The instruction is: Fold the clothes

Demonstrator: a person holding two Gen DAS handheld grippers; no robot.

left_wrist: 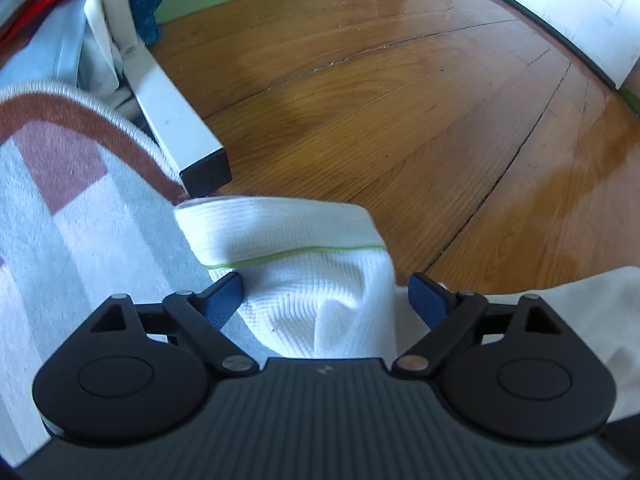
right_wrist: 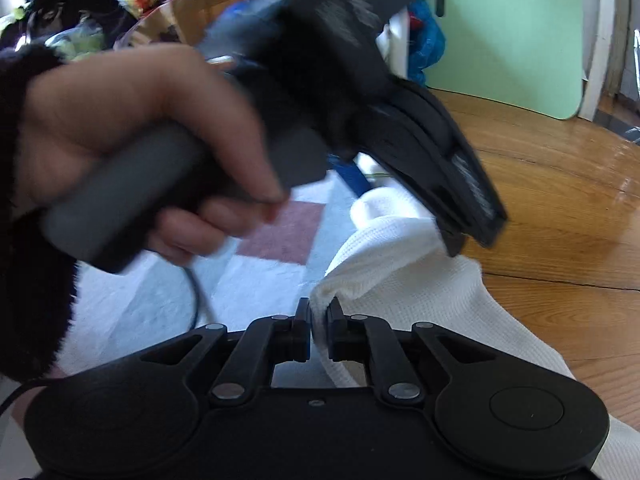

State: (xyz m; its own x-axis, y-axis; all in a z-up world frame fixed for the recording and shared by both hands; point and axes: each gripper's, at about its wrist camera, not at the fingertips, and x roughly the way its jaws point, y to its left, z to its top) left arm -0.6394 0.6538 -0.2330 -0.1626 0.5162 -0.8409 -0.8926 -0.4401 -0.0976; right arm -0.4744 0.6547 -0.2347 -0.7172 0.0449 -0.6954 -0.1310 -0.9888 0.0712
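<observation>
Left gripper (left_wrist: 324, 292) nearest in L wrist view, jaws spread wide either side of white garment (left_wrist: 304, 264), pads not pressing; cloth lies half on rug (left_wrist: 80, 216), half on wood floor (left_wrist: 400, 100). R wrist view: right gripper (right_wrist: 319, 316) pinching a garment fold. Hand (right_wrist: 132, 140) tilts left gripper down at cloth. Tip: keep R pinch taut, close L on cuff edge before lifting.

A white ribbed knit garment (left_wrist: 320, 280) with a thin green stripe lies bunched across rug edge and wooden floor
</observation>
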